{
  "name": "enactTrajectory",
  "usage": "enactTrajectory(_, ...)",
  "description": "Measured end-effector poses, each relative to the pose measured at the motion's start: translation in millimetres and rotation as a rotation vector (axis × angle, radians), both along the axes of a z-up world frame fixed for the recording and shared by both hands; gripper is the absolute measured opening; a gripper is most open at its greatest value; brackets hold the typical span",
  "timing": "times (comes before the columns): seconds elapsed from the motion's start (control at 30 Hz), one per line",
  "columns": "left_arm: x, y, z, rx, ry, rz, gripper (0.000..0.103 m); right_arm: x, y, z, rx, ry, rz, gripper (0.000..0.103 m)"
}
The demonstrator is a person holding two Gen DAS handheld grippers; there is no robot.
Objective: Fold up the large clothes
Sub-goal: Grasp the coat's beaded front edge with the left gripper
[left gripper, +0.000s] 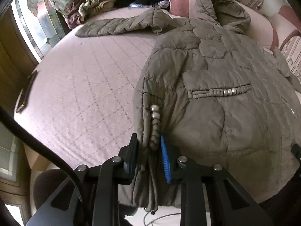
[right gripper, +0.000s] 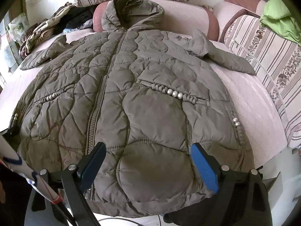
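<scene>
We see the pink quilted bed (left gripper: 79, 86) filling most of both views, bare fabric open across the left half of the left wrist view. On it the olive quilted puffer jacket (right gripper: 131, 86) lies flat, front up, zipped, hood (right gripper: 131, 7) toward the top centre, hem hanging off the bed's near edge at the bottom. No readable brand, label or writing on anything.

Right wrist view only: the whole front, both beaded pocket trims, a sleeve (right gripper: 225, 58) angled to the upper right near the striped floral sofa cushion (right gripper: 263, 56), green cloth (right gripper: 280, 20) at upper right. Left wrist view only: the other sleeve (left gripper: 116, 27) stretched out to the upper left, well apart from the body; window (left gripper: 32, 24) at far left; crumpled patterned blanket (left gripper: 94, 3) at top.

Left gripper (left gripper: 150, 158), bottom centre, is clenched on a bunched fold of the jacket's side edge by the hem. Right gripper (right gripper: 148, 162) is spread wide, fingers (right gripper: 205, 169) straddling the lower front panel near the hem, nothing pinched.
</scene>
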State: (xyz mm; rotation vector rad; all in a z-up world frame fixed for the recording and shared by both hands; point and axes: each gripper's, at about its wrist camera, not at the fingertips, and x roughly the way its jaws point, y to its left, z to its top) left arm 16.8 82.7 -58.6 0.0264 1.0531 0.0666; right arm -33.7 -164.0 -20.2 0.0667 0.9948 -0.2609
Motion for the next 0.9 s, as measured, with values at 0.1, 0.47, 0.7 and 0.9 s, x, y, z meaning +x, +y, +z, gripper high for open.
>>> enactTrajectory(0.1,0,10,13,-0.015,-0.021,0.034,0.025,1,-2,3,-0.004,-0.009,-0.001,0.094)
enactTrajectory(0.47,65,58,65,0.001,-0.178,0.114,0.074,27,19,23,0.000,-0.088,0.095,0.094)
enactTrajectory(0.7,172,119,59,-0.052,-0.142,0.174,0.074,53,26,10,0.019,-0.086,0.102,0.094)
enactTrajectory(0.9,259,197,22,-0.345,-0.047,0.341,0.074,67,27,-7,0.005,-0.078,0.101,0.094)
